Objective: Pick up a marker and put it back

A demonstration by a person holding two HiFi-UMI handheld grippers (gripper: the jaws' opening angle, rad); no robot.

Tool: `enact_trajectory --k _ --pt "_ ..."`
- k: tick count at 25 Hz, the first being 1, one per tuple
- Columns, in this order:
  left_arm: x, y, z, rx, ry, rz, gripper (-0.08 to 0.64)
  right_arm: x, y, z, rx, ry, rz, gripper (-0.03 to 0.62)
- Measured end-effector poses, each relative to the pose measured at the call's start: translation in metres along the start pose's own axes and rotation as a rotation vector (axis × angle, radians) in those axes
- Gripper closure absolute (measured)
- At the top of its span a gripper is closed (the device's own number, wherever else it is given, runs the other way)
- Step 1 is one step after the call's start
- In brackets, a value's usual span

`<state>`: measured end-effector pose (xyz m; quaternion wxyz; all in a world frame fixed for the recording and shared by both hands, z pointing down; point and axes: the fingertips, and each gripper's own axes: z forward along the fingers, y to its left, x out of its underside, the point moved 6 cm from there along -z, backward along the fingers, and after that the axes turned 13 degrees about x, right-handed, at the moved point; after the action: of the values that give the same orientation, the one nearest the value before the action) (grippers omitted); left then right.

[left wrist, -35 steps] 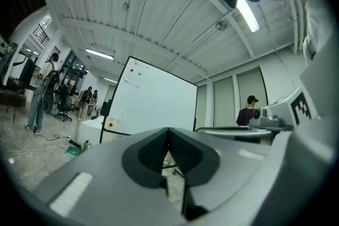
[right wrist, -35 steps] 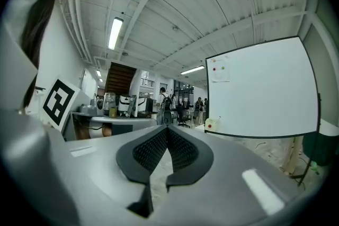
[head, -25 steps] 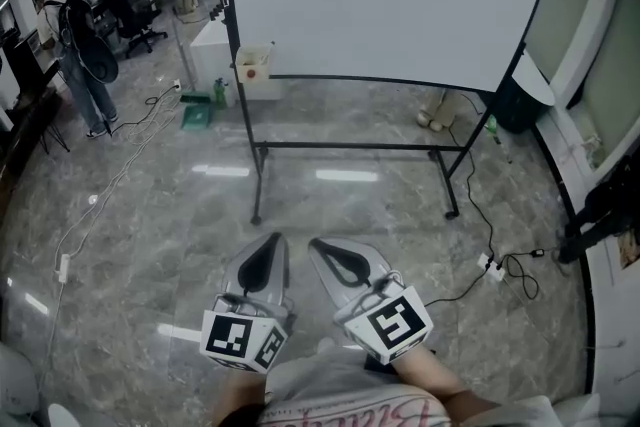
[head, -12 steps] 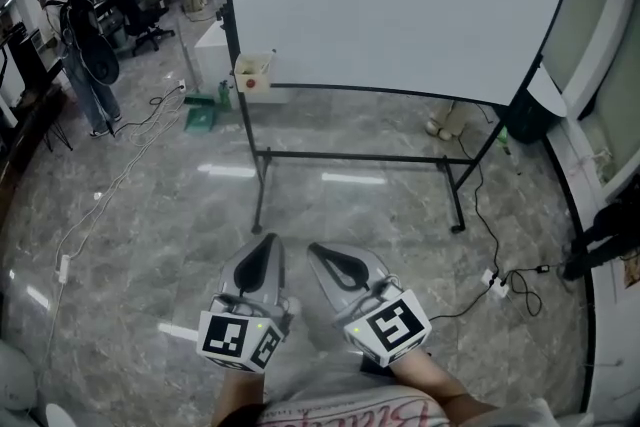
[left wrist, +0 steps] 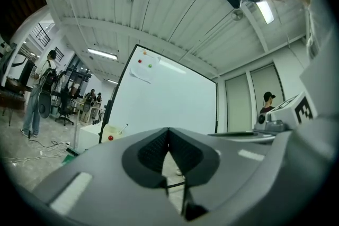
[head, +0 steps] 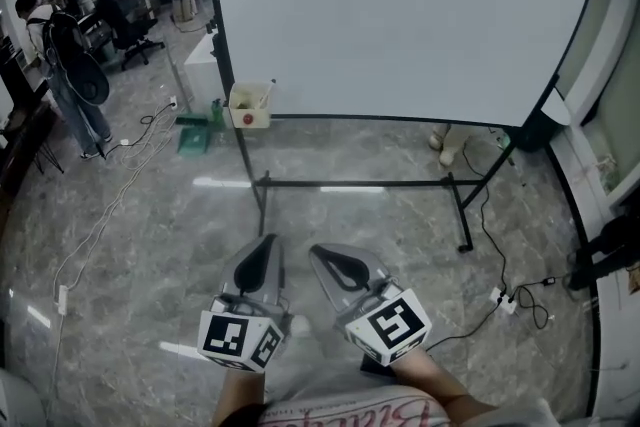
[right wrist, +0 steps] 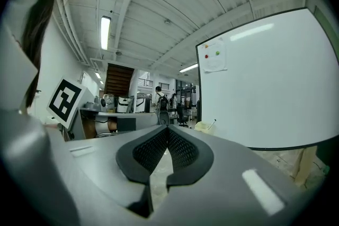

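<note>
A whiteboard on a black wheeled stand fills the upper middle of the head view. A small cream box hangs at its lower left corner with a marker sticking out of it. The same box shows in the left gripper view, and the box with its marker in the right gripper view. My left gripper and right gripper are held side by side low in the frame, well short of the board. Both are shut with nothing between the jaws.
The floor is polished grey stone. A power strip and cables lie at the right, a long white cable at the left. A person with a backpack stands at far left near office chairs. The stand's feet reach toward me.
The view has advanced toward the whiteboard, which now looks larger and closer. Both grippers keep the same place in the frame and stay shut.
</note>
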<state>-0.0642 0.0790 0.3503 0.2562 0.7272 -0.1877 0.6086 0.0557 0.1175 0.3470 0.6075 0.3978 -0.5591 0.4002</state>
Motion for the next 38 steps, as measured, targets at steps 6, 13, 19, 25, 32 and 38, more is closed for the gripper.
enact_trajectory --k 6,13,19,25,32,38 --pt "-0.004 0.067 0.039 0.033 -0.003 0.001 0.560 -0.005 -0.016 0.081 0.028 -0.003 -0.018 0.591" --pt "-0.003 0.123 0.072 0.050 0.019 -0.007 0.560 -0.006 -0.031 0.143 0.044 0.006 -0.001 0.591" --pt "0.007 0.153 0.100 0.049 0.031 -0.030 0.560 0.002 -0.061 0.180 0.084 0.007 0.018 0.589" --pt "0.010 0.195 0.137 0.010 0.030 -0.047 0.560 0.003 -0.095 0.233 0.065 0.022 0.009 0.585" --pt "0.008 0.237 0.187 -0.033 0.018 -0.033 0.560 0.012 -0.137 0.300 0.021 0.059 0.027 0.524" --pt "0.003 0.265 0.220 -0.064 0.007 -0.006 0.560 0.047 -0.165 0.349 -0.040 0.216 0.192 0.468"
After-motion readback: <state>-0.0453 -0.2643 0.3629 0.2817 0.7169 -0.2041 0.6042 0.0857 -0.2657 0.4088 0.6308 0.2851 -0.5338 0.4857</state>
